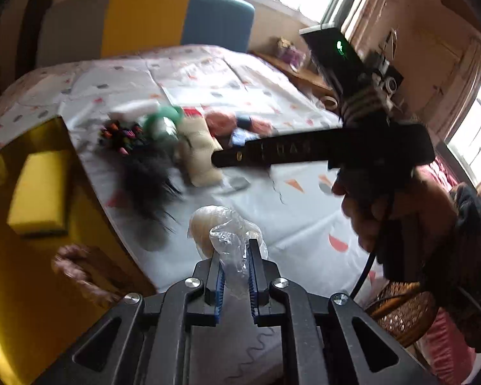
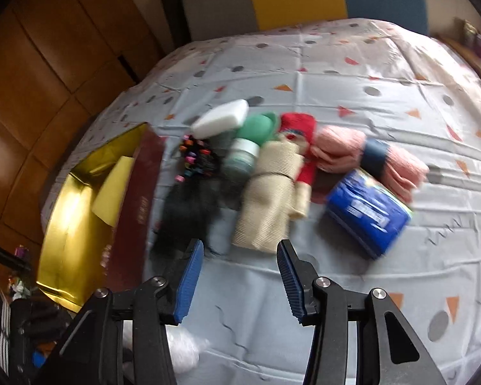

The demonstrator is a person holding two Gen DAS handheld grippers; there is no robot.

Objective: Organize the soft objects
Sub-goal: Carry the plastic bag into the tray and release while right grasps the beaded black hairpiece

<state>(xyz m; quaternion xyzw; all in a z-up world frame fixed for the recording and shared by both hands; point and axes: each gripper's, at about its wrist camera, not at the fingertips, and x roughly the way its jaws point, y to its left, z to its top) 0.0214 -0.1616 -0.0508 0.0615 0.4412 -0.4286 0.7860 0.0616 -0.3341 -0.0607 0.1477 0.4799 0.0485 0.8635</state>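
Observation:
My left gripper (image 1: 235, 256) is shut on a clear plastic bag holding a pale bun-like soft thing (image 1: 223, 231), just above the bed's near edge. My right gripper (image 2: 240, 250) is open and empty, low over the sheet in front of a row of soft objects: a black wig with coloured clips (image 2: 189, 189), a beige cloth roll (image 2: 269, 192), a green and white item (image 2: 248, 147), a white sponge (image 2: 221, 117), a red doll (image 2: 299, 134), pink yarn (image 2: 362, 155) and a blue pack (image 2: 368, 208). The right gripper also shows in the left wrist view (image 1: 227, 157).
A gold-lined box (image 2: 70, 224) with a yellow sponge (image 2: 112, 189) in it stands at the bed's left edge; it also shows in the left wrist view (image 1: 22, 288). A patterned sheet (image 2: 336, 73) covers the bed. A wicker basket (image 1: 400, 314) sits at the lower right.

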